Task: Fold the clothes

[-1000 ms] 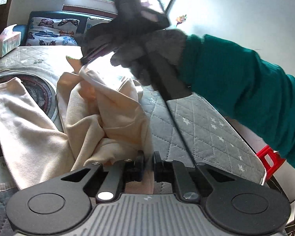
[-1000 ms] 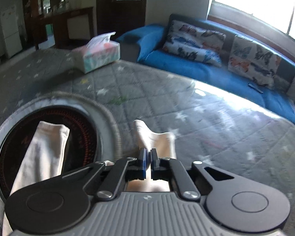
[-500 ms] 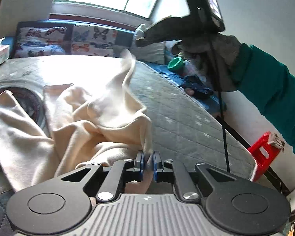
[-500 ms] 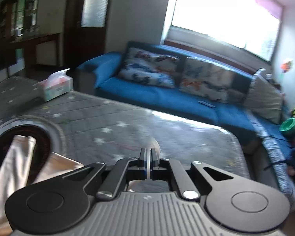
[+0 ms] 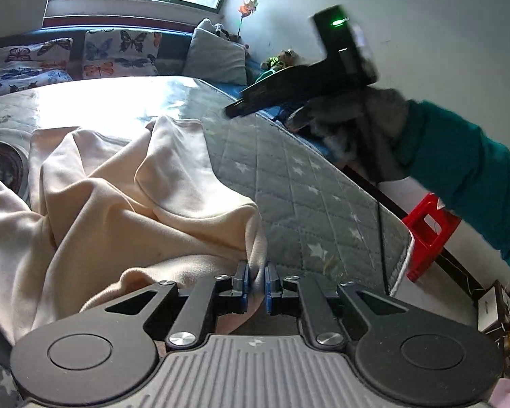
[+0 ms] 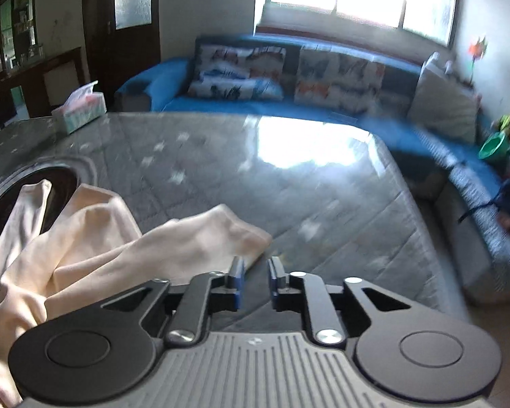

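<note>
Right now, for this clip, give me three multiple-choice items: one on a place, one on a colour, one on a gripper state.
1. Where is the tissue box?
A. On the sofa
B. On the table's far left corner
C. On the floor

2. What colour is the garment?
A. Cream
B. Red
C. Navy

3. The right gripper is:
A. Shut on the garment
B. Open, holding nothing
C. Out of view

B: it stands on the quilted table.
A: pale cream cloth.
B: table shows through the gap between its pads.

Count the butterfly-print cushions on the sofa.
2, side by side against the sofa back: left cushion, right cushion. A plain grey pillow sits further right. More may be out of frame.
</note>
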The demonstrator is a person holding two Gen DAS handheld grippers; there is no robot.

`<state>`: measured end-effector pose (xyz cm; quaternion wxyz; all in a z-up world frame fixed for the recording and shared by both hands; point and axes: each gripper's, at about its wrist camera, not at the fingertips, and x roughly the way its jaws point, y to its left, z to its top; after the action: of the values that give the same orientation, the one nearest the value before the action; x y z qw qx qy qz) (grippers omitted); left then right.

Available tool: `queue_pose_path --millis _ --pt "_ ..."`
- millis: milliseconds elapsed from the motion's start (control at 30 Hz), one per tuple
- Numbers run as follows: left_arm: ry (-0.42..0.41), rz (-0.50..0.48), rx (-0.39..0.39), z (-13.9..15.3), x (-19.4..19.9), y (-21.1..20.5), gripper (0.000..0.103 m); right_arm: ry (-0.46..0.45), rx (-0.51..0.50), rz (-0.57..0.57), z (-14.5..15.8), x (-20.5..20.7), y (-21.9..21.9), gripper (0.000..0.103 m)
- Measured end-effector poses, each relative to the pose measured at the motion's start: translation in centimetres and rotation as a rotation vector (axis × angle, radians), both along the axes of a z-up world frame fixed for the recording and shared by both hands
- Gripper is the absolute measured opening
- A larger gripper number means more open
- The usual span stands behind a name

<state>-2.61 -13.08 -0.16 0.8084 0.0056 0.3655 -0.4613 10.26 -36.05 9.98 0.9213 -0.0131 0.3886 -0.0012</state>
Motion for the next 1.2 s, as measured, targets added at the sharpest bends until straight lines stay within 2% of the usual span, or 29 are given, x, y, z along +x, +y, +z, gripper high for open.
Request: queue_pose_path --millis 67,133,300,367,400,433,600,833,1000,1067,1133,1200 --pt "0.003 -0.010 0.009 -0.2 -0.1 -0.1 0.010 0.021 0.027 -0.001 -1.5 0.9 0.5 0.028" --pt "0.006 -0.020 0.017 -0.3 -0.2 -0.2 0.010 0.034 0.042 -0.012 -2.8 1.8 0.8 0.039" --pt "0.012 -0.028 0.021 -0.7 -0.4 -0.3 0.010 0.029 0.091 -0.080 -5.1 3.0 0.3 0.041" --pt "0.012 -0.036 0.023 -0.7 -0.4 -0.5 0.010 0.017 0.097 -0.084 -5.3 2.8 0.3 0.034" --pt "0.010 -0.039 0.026 -0.7 -0.5 -0.5 0.010 0.014 0.099 -0.081 -5.2 2.7 0.3 0.011" --pt "0.008 -0.042 0.029 -0.6 -0.7 -0.6 0.010 0.012 0.099 -0.078 -5.2 2.6 0.2 0.004" --pt "0.002 -0.064 0.022 -0.4 -0.9 -0.9 0.010 -0.033 -0.001 -0.093 -3.8 0.9 -0.6 0.002" --pt "0.013 -0.125 0.018 -0.7 -1.7 -1.7 0.010 -0.095 -0.217 -0.189 -1.3 -3.7 -3.1 0.002" --pt "0.050 -0.165 0.017 -1.0 -1.8 -1.8 0.011 -0.069 -0.168 -0.176 -1.1 -4.9 -3.6 0.002" --pt "0.058 -0.182 0.025 -0.8 -1.7 -1.7 0.018 -0.058 -0.148 -0.171 -1.0 -5.3 -3.8 0.003" --pt "0.057 -0.191 0.018 -0.1 -1.4 -1.4 0.019 -0.047 -0.128 -0.166 -1.0 -5.8 -4.0 0.005" --pt "0.033 -0.189 0.020 0.7 -1.2 -0.9 0.031 -0.037 -0.108 -0.160 -0.9 -6.3 -4.3 0.007"
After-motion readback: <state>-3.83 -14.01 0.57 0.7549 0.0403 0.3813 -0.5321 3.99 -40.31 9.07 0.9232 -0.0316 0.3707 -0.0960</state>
